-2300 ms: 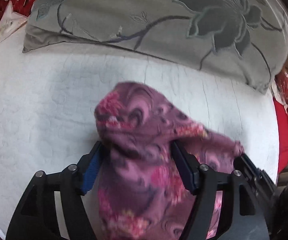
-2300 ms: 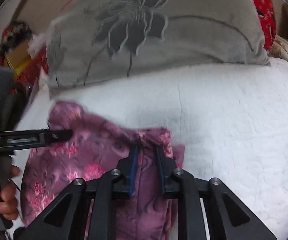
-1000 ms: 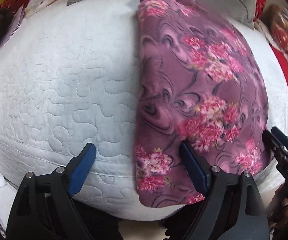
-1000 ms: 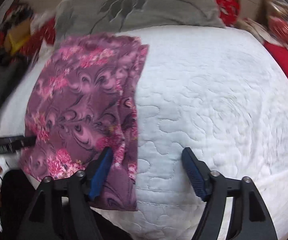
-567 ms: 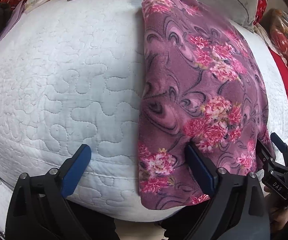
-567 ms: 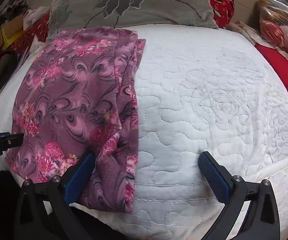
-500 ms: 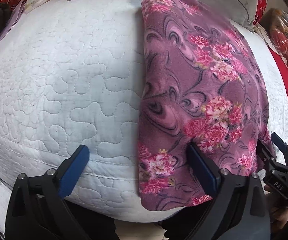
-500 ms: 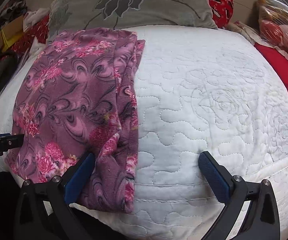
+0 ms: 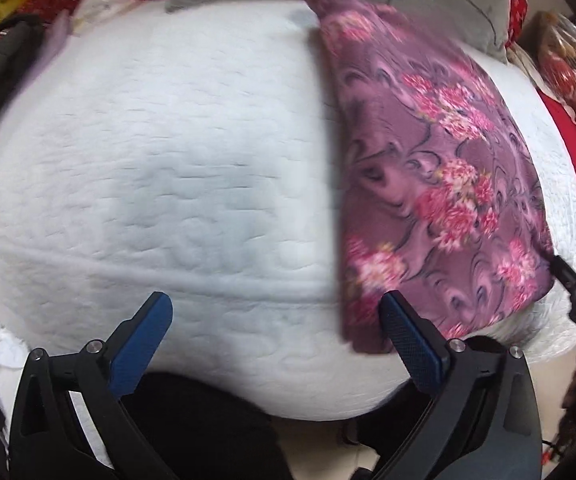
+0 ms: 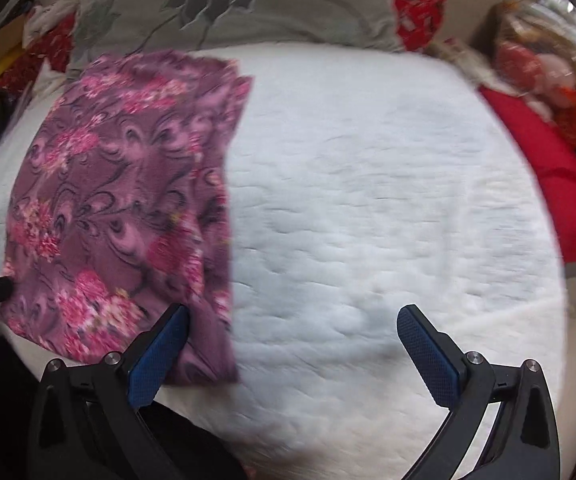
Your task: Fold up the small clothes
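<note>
Garment (image 9: 440, 184) lies released (folded); both grippers' jaws just opened wide, empty.

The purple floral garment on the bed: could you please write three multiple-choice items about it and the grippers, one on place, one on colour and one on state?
1. Where does the purple floral garment lie?
A. On the white quilted bed cover
B. On top of the red cloth
C. On the floor

2. What colour are the pads of the grippers?
A. Red
B. Blue
C. Yellow

3. How does the right gripper stand?
A. Shut on the garment
B. Shut on nothing
C. Open, gripping nothing

Answers:
1 A, it lies flat on the white quilted bed cover, below the grey pillow.
2 B, the pads are blue, on the left gripper too.
3 C, its jaws stand wide apart, with only the garment's edge between them.
</note>
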The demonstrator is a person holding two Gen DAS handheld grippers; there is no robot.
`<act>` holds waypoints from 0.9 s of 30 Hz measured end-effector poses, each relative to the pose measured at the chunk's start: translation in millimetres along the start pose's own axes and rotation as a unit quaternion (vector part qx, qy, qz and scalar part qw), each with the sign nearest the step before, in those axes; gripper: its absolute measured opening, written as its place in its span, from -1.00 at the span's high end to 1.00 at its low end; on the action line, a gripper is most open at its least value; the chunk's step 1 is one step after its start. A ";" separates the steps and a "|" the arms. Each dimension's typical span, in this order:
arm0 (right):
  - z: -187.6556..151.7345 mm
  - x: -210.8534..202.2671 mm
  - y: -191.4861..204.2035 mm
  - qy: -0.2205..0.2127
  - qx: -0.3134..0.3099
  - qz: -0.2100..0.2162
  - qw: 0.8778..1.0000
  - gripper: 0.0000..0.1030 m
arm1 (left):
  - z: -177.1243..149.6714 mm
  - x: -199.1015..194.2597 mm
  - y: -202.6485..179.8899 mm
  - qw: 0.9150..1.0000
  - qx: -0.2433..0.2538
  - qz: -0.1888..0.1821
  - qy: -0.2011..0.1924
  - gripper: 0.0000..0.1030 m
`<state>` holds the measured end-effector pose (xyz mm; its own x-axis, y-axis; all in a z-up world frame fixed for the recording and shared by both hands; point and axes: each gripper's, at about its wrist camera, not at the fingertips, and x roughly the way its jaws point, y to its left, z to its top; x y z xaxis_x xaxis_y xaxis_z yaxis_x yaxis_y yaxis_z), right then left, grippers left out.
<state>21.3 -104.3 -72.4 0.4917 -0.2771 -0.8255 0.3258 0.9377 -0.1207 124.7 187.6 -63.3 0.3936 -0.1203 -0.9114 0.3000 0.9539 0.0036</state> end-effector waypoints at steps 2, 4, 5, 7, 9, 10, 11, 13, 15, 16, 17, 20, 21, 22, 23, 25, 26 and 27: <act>-4.5 -12.8 2.7 -0.013 -0.008 -0.011 1.000 -0.99 | -8.0 -7.7 4.3 1.000 0.004 0.018 -0.021 -1.00; -10.6 -28.8 9.8 -0.027 -0.016 -0.021 0.999 -0.99 | -15.3 -13.5 3.4 0.999 0.012 0.030 -0.038 -1.00; -13.1 -33.8 11.9 -0.030 -0.019 -0.017 0.999 -0.99 | -19.2 -16.3 1.6 0.998 0.018 0.036 -0.047 -1.00; -22.0 -49.9 17.2 -0.053 -0.021 0.001 0.998 -0.99 | -26.0 -22.3 -3.6 0.997 0.030 0.043 -0.063 -1.00; -29.9 -63.8 21.1 -0.075 -0.025 0.013 0.997 -0.99 | -32.6 -25.5 -17.1 0.995 0.047 0.046 -0.074 -1.00; -31.0 -68.3 23.0 -0.082 -0.028 0.015 0.996 -0.99 | -35.4 -25.6 -25.9 0.994 0.057 0.047 -0.075 -1.00; -30.1 -71.3 23.9 -0.088 -0.031 0.016 0.995 -0.99 | -36.8 -29.6 -33.0 0.994 0.064 0.049 -0.078 -1.00; -29.3 -77.1 23.5 -0.100 -0.037 0.015 0.994 -0.99 | -40.0 -34.6 -39.6 0.993 0.069 0.048 -0.087 -1.00; -31.2 -84.3 23.8 -0.114 -0.038 0.011 0.993 -0.99 | -45.3 -39.7 -43.9 0.992 0.067 0.044 -0.092 -1.00; -32.6 -88.1 23.1 -0.121 -0.037 0.011 0.992 -0.99 | -47.4 -43.4 -45.3 0.992 0.066 0.041 -0.097 -1.00; -33.5 -89.3 21.8 -0.123 -0.035 0.012 0.992 -0.99 | -48.3 -46.7 -46.0 0.992 0.066 0.040 -0.102 -1.00; -36.5 -95.5 18.7 -0.134 -0.028 0.012 0.990 -0.99 | -59.5 -61.8 -52.9 0.989 0.065 0.048 -0.121 -1.00; -37.7 -97.2 17.4 -0.138 -0.027 0.012 0.990 -0.99 | -61.3 -65.2 -53.9 0.989 0.064 0.048 -0.125 -1.00; -38.4 -97.8 15.9 -0.140 -0.025 0.012 0.990 -0.99 | -61.0 -67.1 -53.5 0.989 0.062 0.048 -0.128 -1.00; -39.9 -98.3 14.5 -0.141 -0.023 0.011 0.990 -0.99 | -62.6 -69.2 -54.3 0.989 0.059 0.048 -0.129 -1.00; -42.7 -99.4 12.2 -0.142 -0.020 0.007 0.990 -0.99 | -64.8 -73.8 -54.3 0.989 0.054 0.044 -0.132 -1.00; -43.6 -99.7 11.2 -0.143 -0.019 0.007 0.990 -0.99 | -66.0 -75.4 -54.8 0.989 0.053 0.044 -0.134 -1.00; -44.7 -100.2 10.2 -0.143 -0.019 0.007 0.990 -0.99 | -66.1 -76.3 -54.8 0.988 0.054 0.045 -0.135 -1.00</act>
<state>-60.8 -57.5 -15.6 0.7060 -0.3069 -0.6383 0.2894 0.9476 -0.1355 20.8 162.7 -21.1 0.6357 -0.1199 -0.7626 0.3384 0.9312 0.1356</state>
